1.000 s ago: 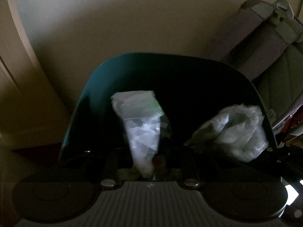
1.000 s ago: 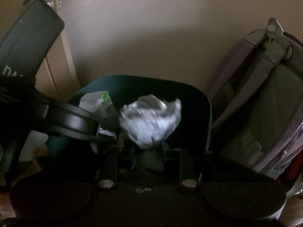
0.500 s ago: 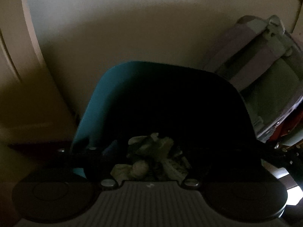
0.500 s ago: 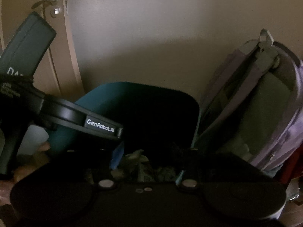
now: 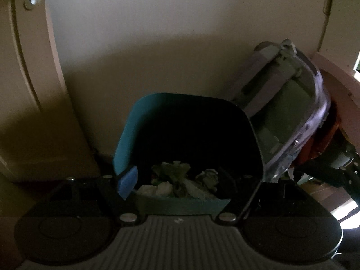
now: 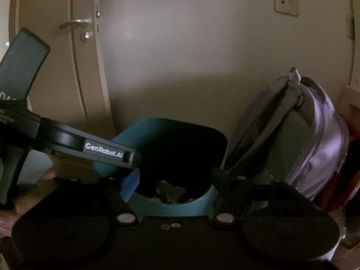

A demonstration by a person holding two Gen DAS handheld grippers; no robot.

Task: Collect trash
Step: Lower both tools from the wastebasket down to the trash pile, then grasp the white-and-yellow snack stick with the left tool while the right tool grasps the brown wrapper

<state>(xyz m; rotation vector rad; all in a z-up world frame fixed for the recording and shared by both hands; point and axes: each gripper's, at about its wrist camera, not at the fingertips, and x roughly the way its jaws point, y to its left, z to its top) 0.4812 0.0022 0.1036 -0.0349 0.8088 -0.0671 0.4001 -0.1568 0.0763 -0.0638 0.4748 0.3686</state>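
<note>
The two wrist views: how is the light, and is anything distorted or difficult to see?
Left wrist view: dim; the teal bin has a nearly black interior, and the trash is barely readable; the door bows from the fisheye. Right wrist view: equally dark; the purple backpack catches a soft sheen.

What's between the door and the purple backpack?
The teal trash bin stands between the door and the purple backpack, against bare wall. The right wrist view shows it best.

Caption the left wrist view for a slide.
Left gripper, fingers apart and empty, above a teal bin holding crumpled trash; purple backpack alongside.
</note>
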